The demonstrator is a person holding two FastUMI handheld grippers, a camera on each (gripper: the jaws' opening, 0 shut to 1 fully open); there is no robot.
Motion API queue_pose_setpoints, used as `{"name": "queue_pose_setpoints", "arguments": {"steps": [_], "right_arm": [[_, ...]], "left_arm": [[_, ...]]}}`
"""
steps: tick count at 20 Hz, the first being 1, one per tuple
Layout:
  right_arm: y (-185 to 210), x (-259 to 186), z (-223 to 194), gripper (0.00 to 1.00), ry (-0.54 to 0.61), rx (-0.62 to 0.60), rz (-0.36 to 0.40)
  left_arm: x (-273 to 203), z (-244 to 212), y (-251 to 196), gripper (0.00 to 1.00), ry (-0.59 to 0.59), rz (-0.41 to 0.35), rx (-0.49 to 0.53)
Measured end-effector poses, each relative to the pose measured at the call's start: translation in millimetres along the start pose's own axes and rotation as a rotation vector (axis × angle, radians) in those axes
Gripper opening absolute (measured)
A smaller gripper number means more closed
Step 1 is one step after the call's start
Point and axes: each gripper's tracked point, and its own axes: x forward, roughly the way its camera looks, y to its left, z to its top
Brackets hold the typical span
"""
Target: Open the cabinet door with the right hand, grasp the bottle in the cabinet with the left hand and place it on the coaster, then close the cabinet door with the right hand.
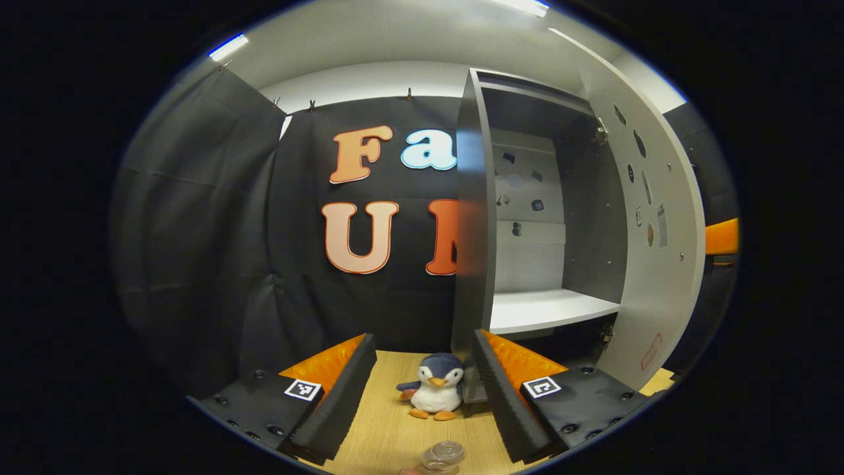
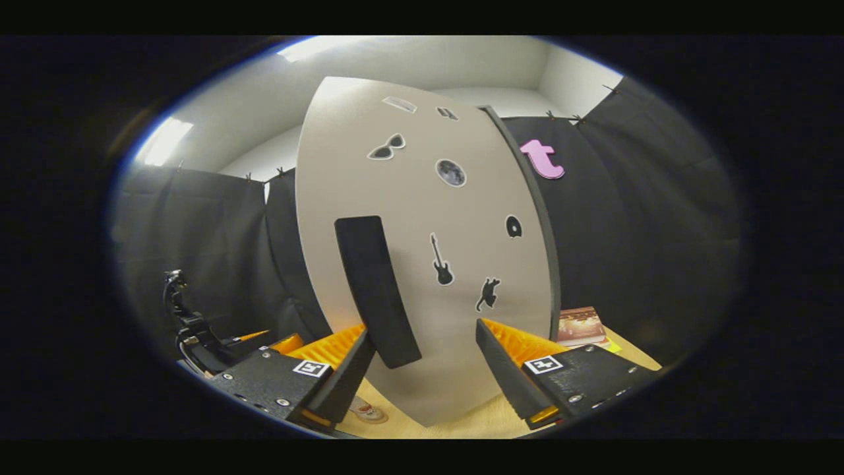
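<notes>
Bottle (image 1: 443, 456) below left tongs (image 1: 422, 389) — both tongs spread wide, empty.

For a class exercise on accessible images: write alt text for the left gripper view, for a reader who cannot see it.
An open grey cabinet with a bare white shelf stands on a wooden table, its door swung out to the right. A plush penguin sits at the cabinet's foot, between the open left tool's fingers. A clear bottle's top shows at the bottom edge.
</notes>
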Motion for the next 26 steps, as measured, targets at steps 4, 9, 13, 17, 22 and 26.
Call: {"name": "queue_pose_setpoints", "arguments": {"steps": [4, 9, 13, 17, 22, 26], "right_arm": [[8, 14, -7, 0.92, 0.03, -0.007, 0.037], [21, 31, -13, 0.91, 0.027, -0.027, 0.055], [33, 45, -14, 0.72, 0.018, -0.067, 0.049], [37, 56, -16, 0.71, 0.023, -0.053, 0.035], [36, 74, -23, 0.73, 0.038, -0.018, -0.002], [32, 86, -29, 0.74, 0.026, -0.109, -0.063]], "left_arm": [[8, -2, 17, 0.95, 0.0, 0.025, -0.01], [15, -1, 45, 0.95, -0.006, 0.061, -0.013], [21, -2, 52, 0.95, -0.01, 0.062, -0.013], [29, 0, 57, 0.95, -0.019, 0.044, -0.007], [41, -3, 61, 0.95, -0.005, 0.02, -0.007], [52, -5, 63, 0.95, 0.001, 0.0, -0.007]]}}
